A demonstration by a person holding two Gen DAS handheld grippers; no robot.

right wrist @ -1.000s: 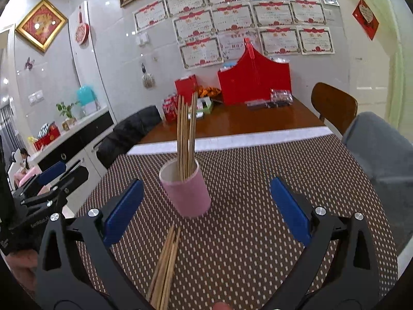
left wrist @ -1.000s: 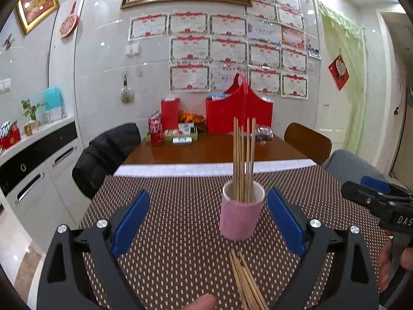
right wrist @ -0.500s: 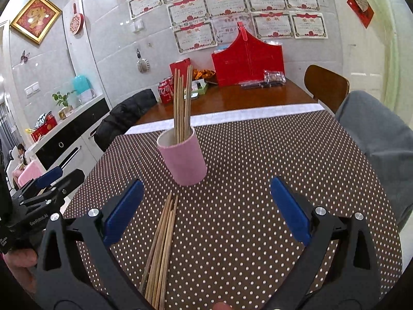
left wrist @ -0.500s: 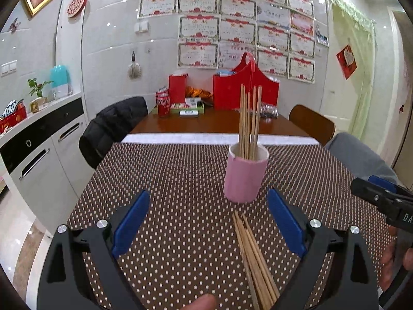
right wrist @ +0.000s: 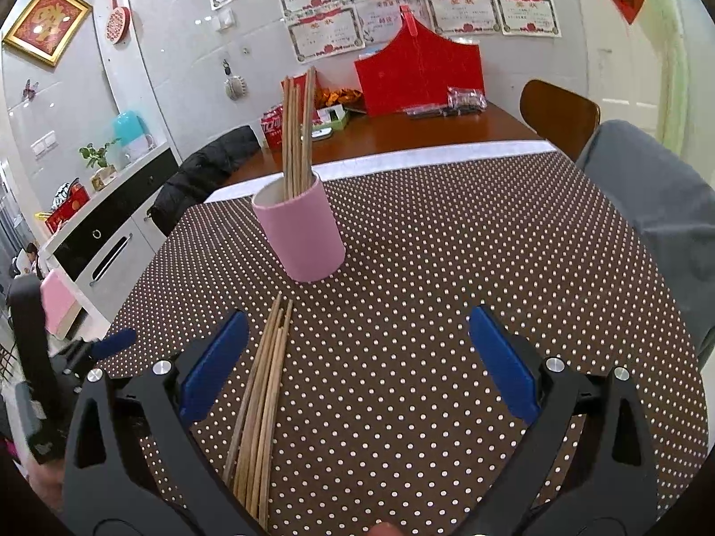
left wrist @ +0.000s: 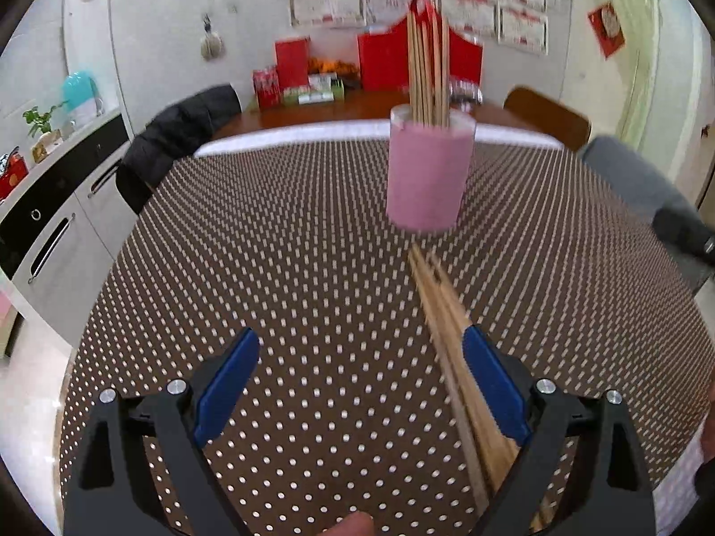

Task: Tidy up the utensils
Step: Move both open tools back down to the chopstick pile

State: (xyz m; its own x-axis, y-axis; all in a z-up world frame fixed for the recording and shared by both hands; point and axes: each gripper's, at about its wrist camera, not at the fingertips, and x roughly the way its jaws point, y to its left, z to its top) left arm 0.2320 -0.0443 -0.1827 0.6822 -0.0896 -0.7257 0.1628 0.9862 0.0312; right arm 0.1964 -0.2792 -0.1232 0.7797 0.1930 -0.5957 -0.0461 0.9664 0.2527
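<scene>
Blur smears most of the left wrist view, so the brown tablecloth with white dots [left wrist: 313,268] and the pink cylindrical cup [left wrist: 426,174] read softly there. Thin wooden chopsticks stand upright in that cup [left wrist: 426,76], their tips overlapping a red gift bag [left wrist: 380,67] against the wall behind.

A loose bundle of wooden chopsticks [left wrist: 451,335] lies flat on the cloth, its far ends close to the cup's base but apart from it. Its near end runs under the right-hand blue pad [left wrist: 489,384] of the left gripper [left wrist: 357,384] and is cut off by the black frame, so the count cannot be made out. Both left jaws are spread wide with nothing between them.

The right wrist view is sharper. The right gripper [right wrist: 357,362] is likewise spread wide and empty, and the same bundle lies just inside its left-hand blue pad [right wrist: 214,364], the near ends hidden under the black body. Whether pad and sticks touch cannot be told.

At the far left edge, part of the other gripper's blue tip shows, largely cut off.
</scene>
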